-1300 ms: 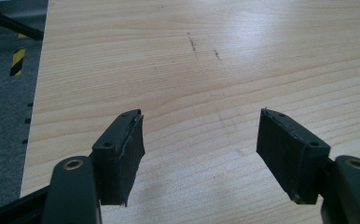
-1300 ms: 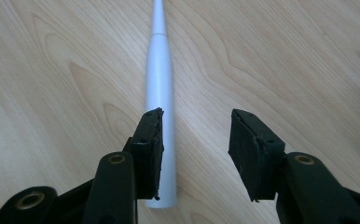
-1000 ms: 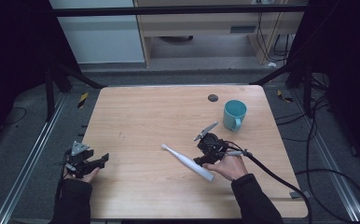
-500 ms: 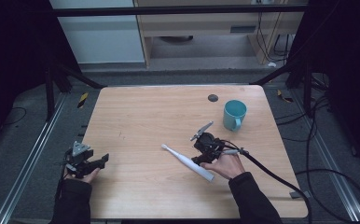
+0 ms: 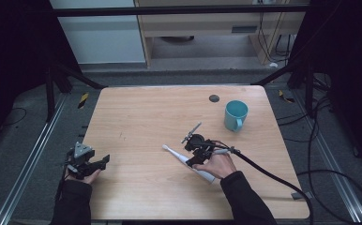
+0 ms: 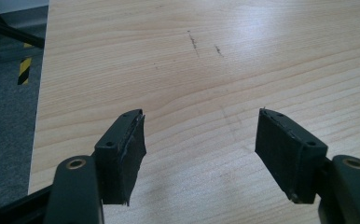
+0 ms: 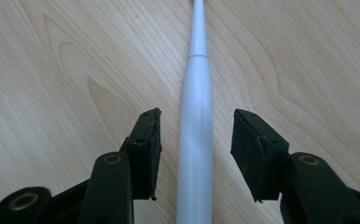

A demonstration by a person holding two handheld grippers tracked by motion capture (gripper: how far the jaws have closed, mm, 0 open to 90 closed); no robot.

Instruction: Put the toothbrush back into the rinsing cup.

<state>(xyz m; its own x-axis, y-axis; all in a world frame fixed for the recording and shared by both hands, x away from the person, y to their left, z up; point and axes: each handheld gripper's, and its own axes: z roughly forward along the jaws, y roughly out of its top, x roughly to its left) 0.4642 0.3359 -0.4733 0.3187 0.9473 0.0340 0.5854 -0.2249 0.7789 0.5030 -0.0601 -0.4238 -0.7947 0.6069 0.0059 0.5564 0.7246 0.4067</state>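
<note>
Though it lies flat and untouched, the white electric toothbrush (image 5: 188, 161) is the item in hand: it rests slantwise on the bench (image 5: 141, 117) just right of centre, head end toward 10 o'clock, thick handle toward 4 o'clock and partly under the person's right hand (image 5: 219, 164).

Handling, by judgement: light, stiff, smooth plastic, round in section, so likely to roll or slip under a skewed pinch. The thick handle (image 7: 196, 140) is the place to take hold, pads square across it; the thin neck (image 7: 198, 28) gives less surface and could twist.

Right tongs (image 7: 196, 140): released, roughly half spread, jaws straddling the handle with a clear gap of wood on each side, neither pad touching.

Left tongs (image 6: 199, 149): released, jaws wide apart with bare wood between them, hovering at the bench's near-left corner (image 5: 87, 161), well apart from the toothbrush.

Other entries: a teal mug (image 5: 236, 115), upright with handle toward the person, at 2 o'clock from the toothbrush and well apart; a small dark round spot (image 5: 214, 98) on the bench at 12 o'clock, too small to identify.

Room: open wood from 9 o'clock round to 12 o'clock and toward the near edge at 6 o'clock; the right edge lies well off. The mug is the only obstacle for a lift toward 2 o'clock.
</note>
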